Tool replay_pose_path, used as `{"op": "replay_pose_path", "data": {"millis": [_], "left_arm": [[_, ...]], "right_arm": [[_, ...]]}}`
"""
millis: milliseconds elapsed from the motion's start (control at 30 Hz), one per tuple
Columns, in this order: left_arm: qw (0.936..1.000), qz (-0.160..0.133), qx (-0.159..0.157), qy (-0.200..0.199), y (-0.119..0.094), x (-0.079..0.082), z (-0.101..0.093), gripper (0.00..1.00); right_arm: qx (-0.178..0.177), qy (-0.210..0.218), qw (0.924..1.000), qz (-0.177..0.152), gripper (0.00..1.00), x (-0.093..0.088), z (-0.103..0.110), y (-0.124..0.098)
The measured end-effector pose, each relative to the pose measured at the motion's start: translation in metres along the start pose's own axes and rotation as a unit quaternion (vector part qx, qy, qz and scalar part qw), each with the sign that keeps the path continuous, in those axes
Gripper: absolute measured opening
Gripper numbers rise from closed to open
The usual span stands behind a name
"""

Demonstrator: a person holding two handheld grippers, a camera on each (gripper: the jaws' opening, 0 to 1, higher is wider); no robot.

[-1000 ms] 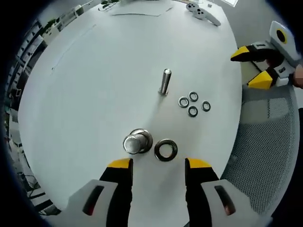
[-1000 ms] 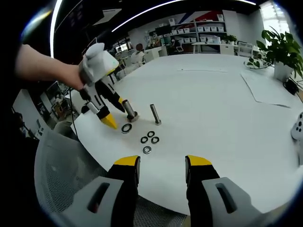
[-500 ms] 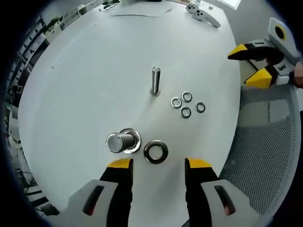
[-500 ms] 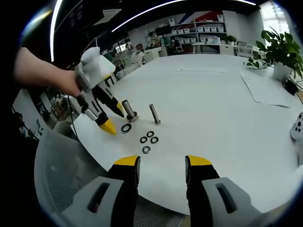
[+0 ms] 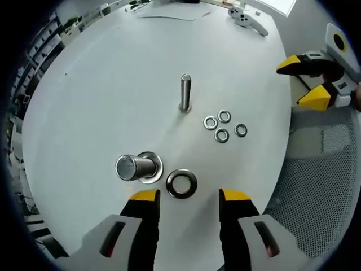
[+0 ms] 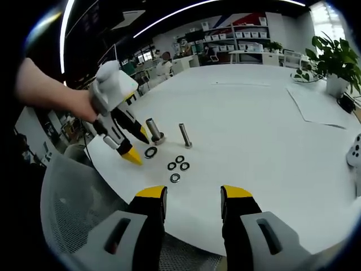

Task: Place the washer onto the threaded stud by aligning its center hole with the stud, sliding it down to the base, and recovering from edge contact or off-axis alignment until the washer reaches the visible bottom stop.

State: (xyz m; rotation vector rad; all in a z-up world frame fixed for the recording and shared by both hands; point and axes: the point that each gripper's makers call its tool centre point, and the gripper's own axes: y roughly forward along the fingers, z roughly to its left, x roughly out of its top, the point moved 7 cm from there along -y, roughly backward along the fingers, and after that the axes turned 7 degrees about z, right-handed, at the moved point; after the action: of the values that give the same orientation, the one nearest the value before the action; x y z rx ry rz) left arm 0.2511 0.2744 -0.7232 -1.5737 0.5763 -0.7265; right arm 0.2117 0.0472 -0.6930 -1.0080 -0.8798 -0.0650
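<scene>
A large dark washer lies flat on the white table, just right of a thick stud standing on a wide base. My left gripper is open right over the table, with the large washer just ahead of its fingertips. A thin threaded stud stands farther out, with several small washers to its right. In the right gripper view, the left gripper hovers by the thick stud, the large washer and the thin stud. My right gripper is open and holds nothing, near the table edge.
A mesh chair stands off the table's edge beside the right gripper. A grey gamepad and paper sheets lie at the far side, with a potted plant. A person's hand holds the left gripper.
The left gripper has drawn nearer the table and shifted, so the large washer now sits closer to its fingertips. The right gripper has barely moved.
</scene>
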Motion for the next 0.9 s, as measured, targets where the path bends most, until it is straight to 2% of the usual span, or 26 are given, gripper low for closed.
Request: {"op": "replay_pose_path", "data": {"millis": [600, 900], "left_arm": [[1.0, 0.001, 0.008, -0.005, 0.0084, 0.0069, -0.0017, 0.36], [0.9995, 0.008, 0.027, 0.015, 0.0077, 0.0066, -0.0003, 0.29]], "right_arm": [[-0.004, 0.005, 1.0, 0.001, 0.41, -0.0015, -0.0008, 0.0017], [-0.004, 0.009, 1.0, 0.0, 0.41, -0.0012, -0.0011, 0.0034]]}}
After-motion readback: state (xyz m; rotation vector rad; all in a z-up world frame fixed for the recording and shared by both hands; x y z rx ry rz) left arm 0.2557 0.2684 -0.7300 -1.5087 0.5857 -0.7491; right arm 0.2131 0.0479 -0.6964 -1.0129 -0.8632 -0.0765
